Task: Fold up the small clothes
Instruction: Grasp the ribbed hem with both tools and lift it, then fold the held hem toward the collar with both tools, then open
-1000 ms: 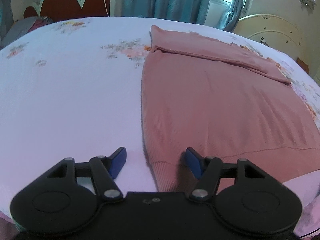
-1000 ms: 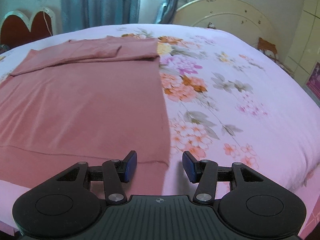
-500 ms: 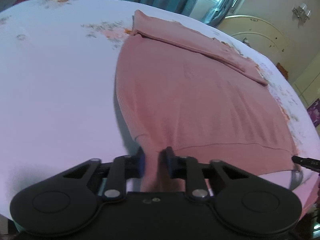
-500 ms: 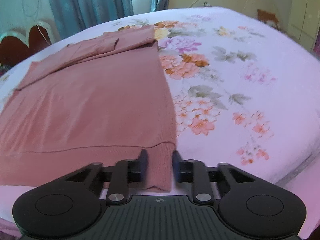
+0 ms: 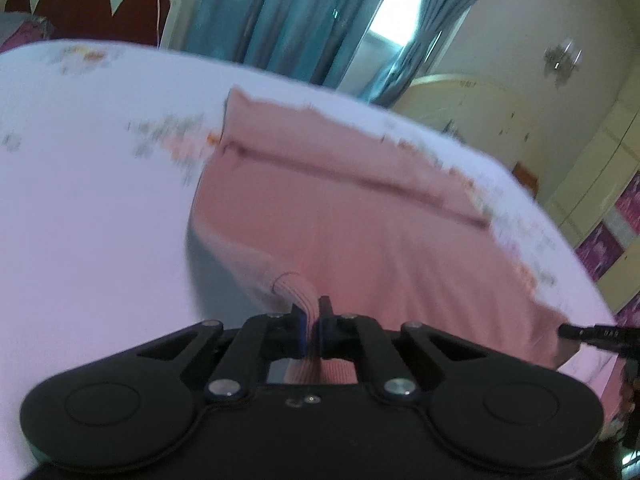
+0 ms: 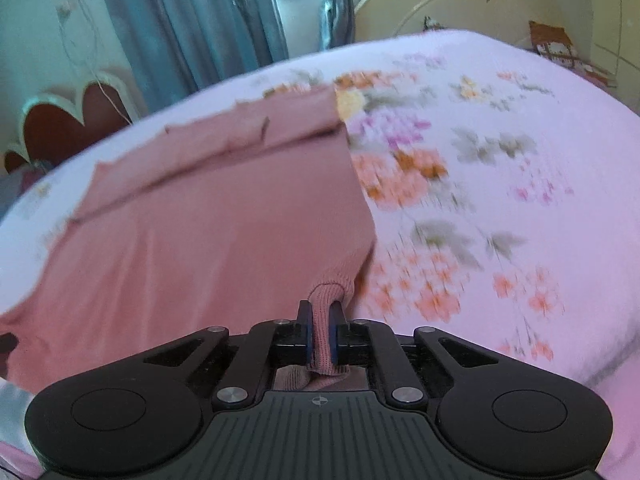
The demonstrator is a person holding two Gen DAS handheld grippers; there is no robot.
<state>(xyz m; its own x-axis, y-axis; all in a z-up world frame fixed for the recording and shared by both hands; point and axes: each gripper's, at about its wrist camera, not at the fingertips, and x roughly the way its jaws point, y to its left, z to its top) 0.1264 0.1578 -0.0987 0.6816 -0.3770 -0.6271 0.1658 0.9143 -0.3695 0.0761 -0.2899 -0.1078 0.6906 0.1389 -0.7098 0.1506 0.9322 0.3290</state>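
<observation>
Left gripper [image 5: 311, 322] and right gripper [image 6: 321, 334] each pinch a hem corner of the pink sweater [image 6: 224, 216], now lifted off the bed [image 6: 500, 208].

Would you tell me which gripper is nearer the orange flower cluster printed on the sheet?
Right. The right gripper grips the sweater corner beside the flower cluster; the left gripper holds the opposite corner.

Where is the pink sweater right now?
The pink sweater lies spread on the flowery bedsheet, its folded sleeves toward the curtains. Its near hem corners are pinched in the left tool and the right tool.
</observation>
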